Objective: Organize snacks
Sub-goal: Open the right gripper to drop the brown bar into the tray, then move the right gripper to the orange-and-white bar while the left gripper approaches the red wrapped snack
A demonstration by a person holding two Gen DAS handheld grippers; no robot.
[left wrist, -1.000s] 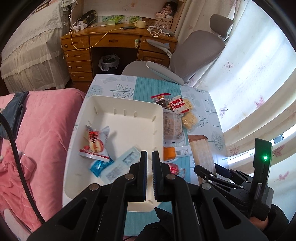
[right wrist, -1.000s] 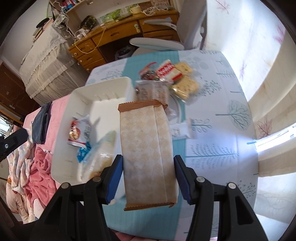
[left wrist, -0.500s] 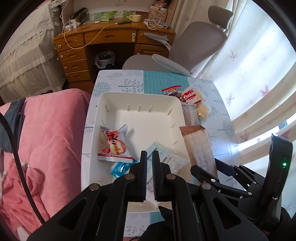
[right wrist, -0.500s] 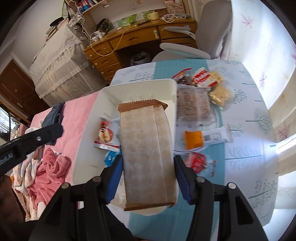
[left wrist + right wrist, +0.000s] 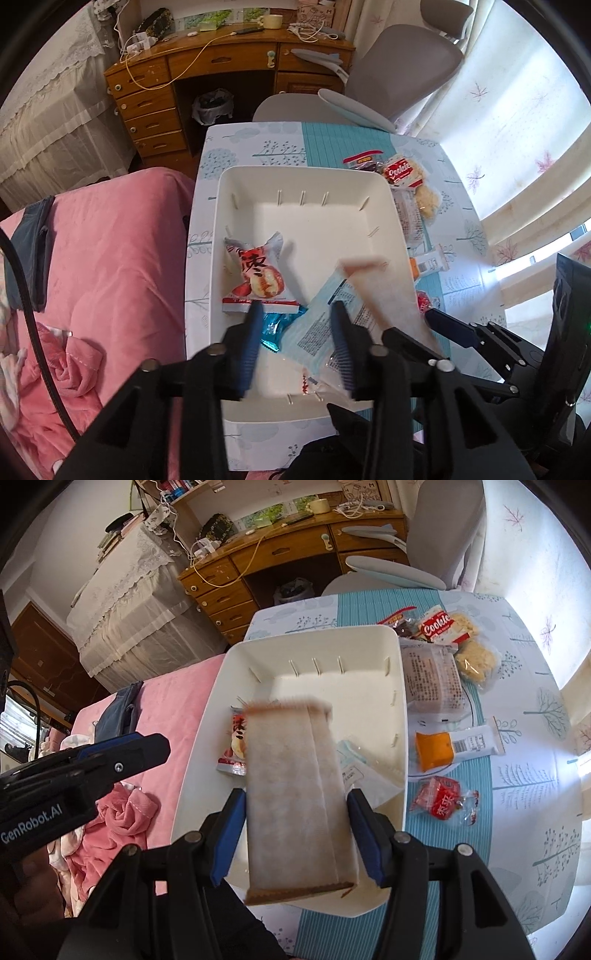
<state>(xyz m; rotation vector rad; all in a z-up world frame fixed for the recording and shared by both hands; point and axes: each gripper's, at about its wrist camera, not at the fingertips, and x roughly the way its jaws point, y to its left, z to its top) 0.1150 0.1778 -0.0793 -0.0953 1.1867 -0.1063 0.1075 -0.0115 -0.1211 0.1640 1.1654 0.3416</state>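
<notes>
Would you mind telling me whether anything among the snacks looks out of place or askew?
Nothing looks damaged or spilled. The packets already in the white bin lie overlapping at angles, and several snacks, including the Cookie pack, remain loose on the table. The right gripper holds a beige packet above the bin.

Tan wafer pack [image 5: 299, 797] is motion-blurred in both views; print on it can't be read. In right wrist view it covers most of the red/white snack [image 5: 236, 746] and part of the pale blue packet [image 5: 351, 760] in the white bin [image 5: 317, 642]. Left gripper [image 5: 295, 328] fingers are smeared by blur, jaws opening, nothing seen between the pads. Blue candy wrapper [image 5: 275, 326] is partly hidden behind a left finger. Small red-print wrapper [image 5: 308, 384] at bin's near wall is too blurred to ID. Dark snack behind the Cookie pack [image 5: 437, 627] is mostly covered. Surface [image 5: 517, 775] near edge is cut off by frame.
</notes>
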